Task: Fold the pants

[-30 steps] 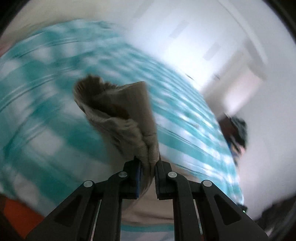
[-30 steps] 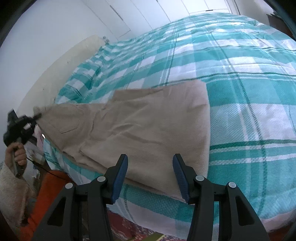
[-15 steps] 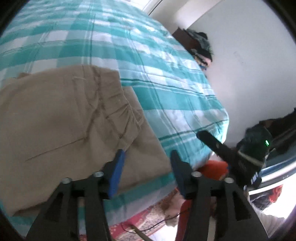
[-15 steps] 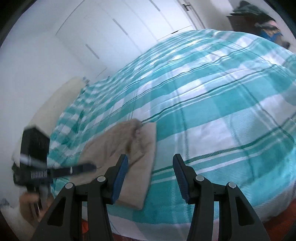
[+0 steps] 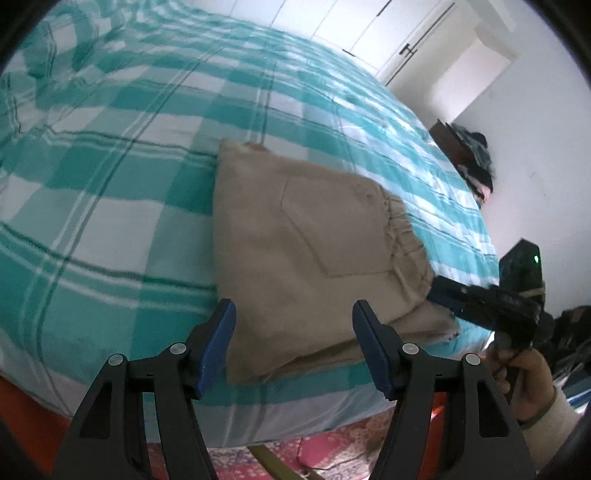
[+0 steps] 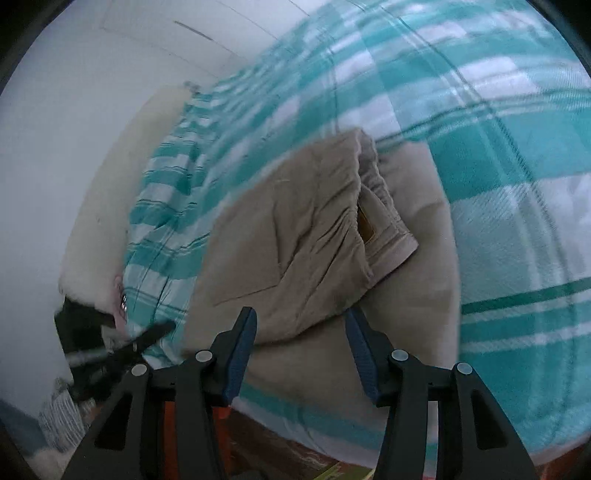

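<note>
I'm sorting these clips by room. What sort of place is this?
Most likely a bedroom: tan pants lie folded on a bed with a teal checked cover, and white wardrobe doors stand behind it.

Legible text, labels, numbers: none.
Nothing can be read on the folded tan pants (image 5: 310, 236), the teal checked bedspread (image 5: 122, 155) or the black grippers. A yellowish tag (image 6: 365, 223) shows inside the waistband, too blurred to read; a small green light (image 5: 536, 259) glows on the far gripper, unlettered.
</note>
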{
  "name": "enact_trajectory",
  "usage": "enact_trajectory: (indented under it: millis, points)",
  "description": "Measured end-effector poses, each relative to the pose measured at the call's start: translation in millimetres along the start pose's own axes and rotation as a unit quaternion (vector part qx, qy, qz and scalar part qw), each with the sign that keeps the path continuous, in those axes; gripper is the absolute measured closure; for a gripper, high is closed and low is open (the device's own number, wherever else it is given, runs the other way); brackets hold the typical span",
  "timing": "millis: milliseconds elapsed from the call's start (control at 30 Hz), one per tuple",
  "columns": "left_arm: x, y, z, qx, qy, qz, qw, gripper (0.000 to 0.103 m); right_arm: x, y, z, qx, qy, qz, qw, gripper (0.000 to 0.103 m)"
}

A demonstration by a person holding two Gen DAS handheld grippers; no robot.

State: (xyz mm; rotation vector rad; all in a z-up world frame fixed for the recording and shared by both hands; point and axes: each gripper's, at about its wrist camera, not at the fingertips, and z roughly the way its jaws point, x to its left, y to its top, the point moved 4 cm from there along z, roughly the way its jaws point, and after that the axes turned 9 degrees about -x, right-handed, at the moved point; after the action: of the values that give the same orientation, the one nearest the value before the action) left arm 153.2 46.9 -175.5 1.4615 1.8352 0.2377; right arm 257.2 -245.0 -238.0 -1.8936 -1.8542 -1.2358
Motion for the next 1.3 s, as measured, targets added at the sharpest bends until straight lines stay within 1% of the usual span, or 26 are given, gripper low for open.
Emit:
enact_trajectory:
  millis: [33, 67, 100, 167, 233, 267, 333, 367, 433, 467, 500, 533, 567, 600, 633, 700, 733, 800, 833, 867, 967, 1033, 1133, 1200, 1267, 1300]
  points:
    - [-1.4, -1.4, 0.0, -0.002, -0.001, 0.005, 1.0, 0.036, -1.8, 0.7, 4.1, 0.002, -0.013, 0.004, 1.0, 0.069]
    - [-3.5, -1.6, -1.2, -0.004, -0.002, 0.012, 0.9999, 0.036, -3.0, 1.7, 6.3, -0.001, -0.039, -0.001, 0.999, 0.083]
    - [-1.9, -1.3, -5.5, -0.007, -0.003, 0.018, 0.9998, 0.036, -2.7, 3.3, 7.2, -0.003, -0.059, -0.01, 0.998, 0.085]
    - [-8.4, 2.4, -11.0, -0.02, -0.005, 0.034, 0.9992, 0.036, 5.5, 9.5, 4.7, -0.014, -0.064, -0.034, 0.997, 0.088]
    - [-19.0, 4.9, -10.6, -0.034, -0.013, 0.05, 0.9981, 0.034, 29.5, 18.0, -8.5, -0.042, -0.063, -0.089, 0.993, 0.089]
    - [-24.8, 4.6, -5.3, -0.032, -0.015, 0.062, 0.9974, 0.033, 47.0, 25.8, -19.4, -0.064, -0.062, -0.131, 0.987, 0.089]
    - [-31.5, 0.5, 9.8, -0.013, -0.004, 0.086, 0.9962, 0.033, 60.9, 36.6, -24.8, -0.08, -0.063, -0.17, 0.98, 0.09]
    - [-35.2, -4.4, 21.7, 0.002, 0.002, 0.103, 0.9947, 0.033, 57.0, 40.8, -19.9, -0.076, -0.072, -0.174, 0.979, 0.09]
    - [-39.3, -14.4, 42.2, 0.027, 0.022, 0.129, 0.991, 0.034, 30.0, 40.3, -6.4, -0.053, -0.096, -0.155, 0.982, 0.089]
    - [-41.5, -16.2, 44.8, 0.028, 0.024, 0.134, 0.9903, 0.034, 10.0, 35.1, 5.8, -0.026, -0.096, -0.124, 0.987, 0.089]
    - [-44.9, -17.5, 45.7, 0.027, 0.022, 0.139, 0.9897, 0.034, 0.0, 30.4, 9.0, -0.014, -0.09, -0.1, 0.991, 0.089]
    - [-46.9, -18.4, 46.1, 0.028, 0.019, 0.142, 0.9893, 0.034, -10.1, 26.7, 8.3, -0.011, -0.08, -0.076, 0.994, 0.085]
    - [-47.8, -19.4, 46.8, 0.029, 0.019, 0.144, 0.9889, 0.033, -16.2, 24.9, 0.7, -0.024, -0.067, -0.056, 0.996, 0.075]
    - [-48.7, -20.4, 47.5, 0.029, 0.02, 0.148, 0.9884, 0.033, -18.5, 24.7, -6.5, -0.035, -0.065, -0.047, 0.996, 0.071]
    - [-49.2, -21.3, 48.2, 0.029, 0.022, 0.151, 0.9879, 0.033, -20.7, 24.2, -16.1, -0.042, -0.05, -0.032, 0.997, 0.064]
    - [-49.6, -21.7, 49.0, 0.028, 0.024, 0.152, 0.9877, 0.032, -23.6, 21.9, -24.5, -0.039, -0.01, -0.002, 0.999, 0.061]
    - [-50.1, -21.9, 49.0, 0.028, 0.025, 0.153, 0.9875, 0.032, -26.4, 19.1, -24.4, -0.026, 0.003, 0.014, 1.0, 0.06]
    - [-51.1, -22.3, 49.2, 0.028, 0.028, 0.155, 0.987, 0.032, -29.6, 15.3, -17.4, -0.007, 0.002, 0.022, 1.0, 0.06]
    - [-51.6, -22.4, 49.1, 0.029, 0.031, 0.156, 0.9868, 0.032, -31.3, 15.4, -13.7, -0.003, -0.002, 0.023, 1.0, 0.057]
    - [-52.2, -22.6, 48.9, 0.028, 0.033, 0.158, 0.9865, 0.032, -33.3, 17.1, -10.6, -0.003, -0.008, 0.022, 1.0, 0.051]
    - [-54.9, -24.0, 49.4, 0.03, 0.04, 0.167, 0.9847, 0.032, -39.9, 26.4, -4.3, -0.004, -0.005, 0.042, 0.999, 0.04]
    - [-55.7, -24.9, 49.7, 0.03, 0.042, 0.169, 0.9842, 0.032, -40.8, 30.9, -1.1, -0.002, -0.007, 0.051, 0.999, 0.04]
    - [-55.9, -25.6, 49.9, 0.031, 0.044, 0.172, 0.9836, 0.032, -39.0, 35.6, 4.1, 0.001, -0.015, 0.045, 0.999, 0.039]
    - [-56.5, -26.6, 50.2, 0.031, 0.046, 0.176, 0.9828, 0.031, -39.3, 39.3, 5.0, -0.004, -0.019, 0.046, 0.999, 0.039]
    - [-56.4, -27.4, 50.4, 0.03, 0.047, 0.179, 0.9823, 0.031, -44.1, 45.0, 6.8, -0.006, -0.017, 0.06, 0.998, 0.039]
    - [-56.0, -27.6, 50.5, 0.03, 0.047, 0.178, 0.9824, 0.031, -47.1, 46.6, 8.9, -0.003, -0.013, 0.069, 0.998, 0.037]
